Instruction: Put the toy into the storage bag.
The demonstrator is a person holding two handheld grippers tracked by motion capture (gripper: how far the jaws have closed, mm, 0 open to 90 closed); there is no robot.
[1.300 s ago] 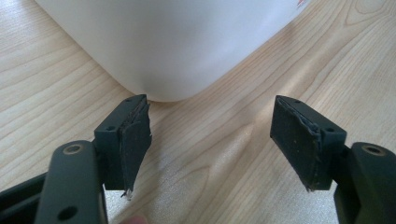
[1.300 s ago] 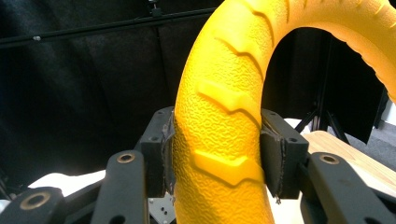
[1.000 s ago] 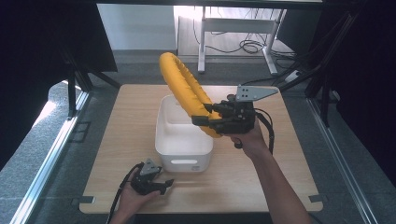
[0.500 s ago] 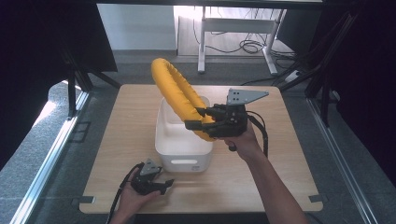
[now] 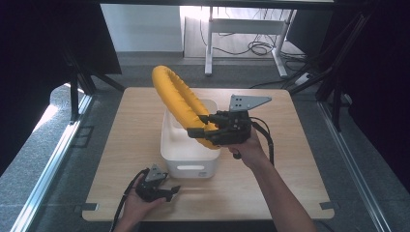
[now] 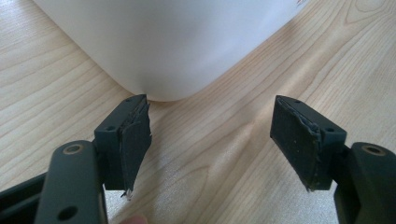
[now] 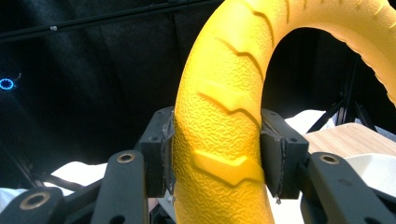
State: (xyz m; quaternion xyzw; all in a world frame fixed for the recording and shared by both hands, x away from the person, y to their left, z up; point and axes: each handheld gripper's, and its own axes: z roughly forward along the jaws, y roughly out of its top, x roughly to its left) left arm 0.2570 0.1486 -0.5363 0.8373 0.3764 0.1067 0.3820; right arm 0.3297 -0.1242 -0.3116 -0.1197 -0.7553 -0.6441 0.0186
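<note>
Since the earlier frame my right gripper [image 5: 200, 124] has carried the yellow ring [image 5: 180, 99] leftward and lower, over the white bin [image 5: 186, 154]; my left gripper [image 5: 170, 189] has stayed put.

High view: the ring rises up and away from the right gripper's closed jaws, its lower arc just above the bin's opening. The left gripper rests on the wooden table [image 5: 290, 159], just in front of the bin's near wall.

Left gripper view: my jaws stand wide apart, holding nothing; the bin's rounded corner [image 6: 168, 51] lies just ahead of them.

Right gripper view: both pads [image 7: 273, 156] press the ring's [image 7: 224, 121] ridged, textured sides, clamping it between them.
</note>
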